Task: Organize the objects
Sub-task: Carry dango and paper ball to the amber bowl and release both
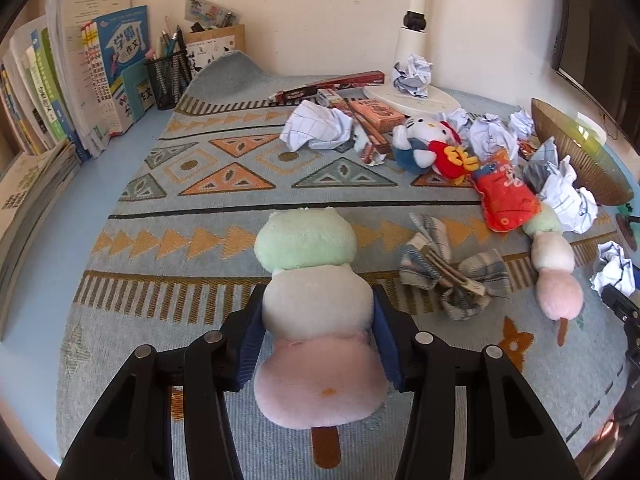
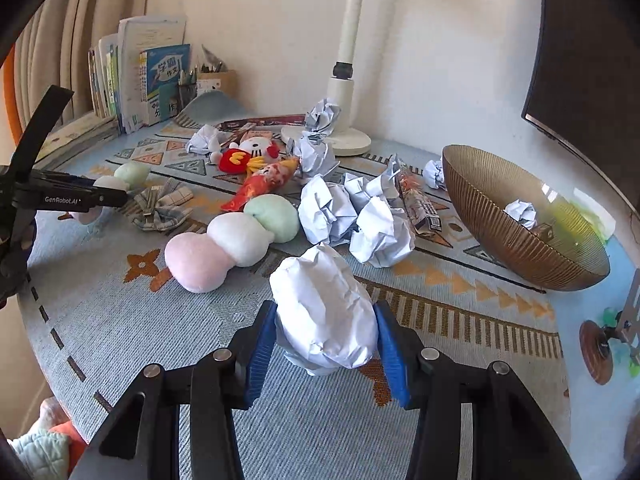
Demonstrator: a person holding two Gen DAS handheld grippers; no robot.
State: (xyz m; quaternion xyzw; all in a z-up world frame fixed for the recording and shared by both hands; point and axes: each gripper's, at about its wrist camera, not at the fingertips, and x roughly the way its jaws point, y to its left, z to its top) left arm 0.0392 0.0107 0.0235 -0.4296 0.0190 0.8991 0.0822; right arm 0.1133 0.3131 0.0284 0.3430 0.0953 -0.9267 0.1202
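Blue pads of the left gripper point(image 1: 318, 320) squeeze the white middle of a plush dango point(image 1: 316, 312) near the desk's front edge. The right gripper point(image 2: 326, 336) is clamped on a crumpled paper ball point(image 2: 326, 316), also near the front; a ribbed bowl point(image 2: 500, 216) sits toward the right edge, a second dango point(image 2: 232, 240) mid-desk.

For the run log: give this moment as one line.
left gripper: shut on dango plush | right gripper: shut on paper ball
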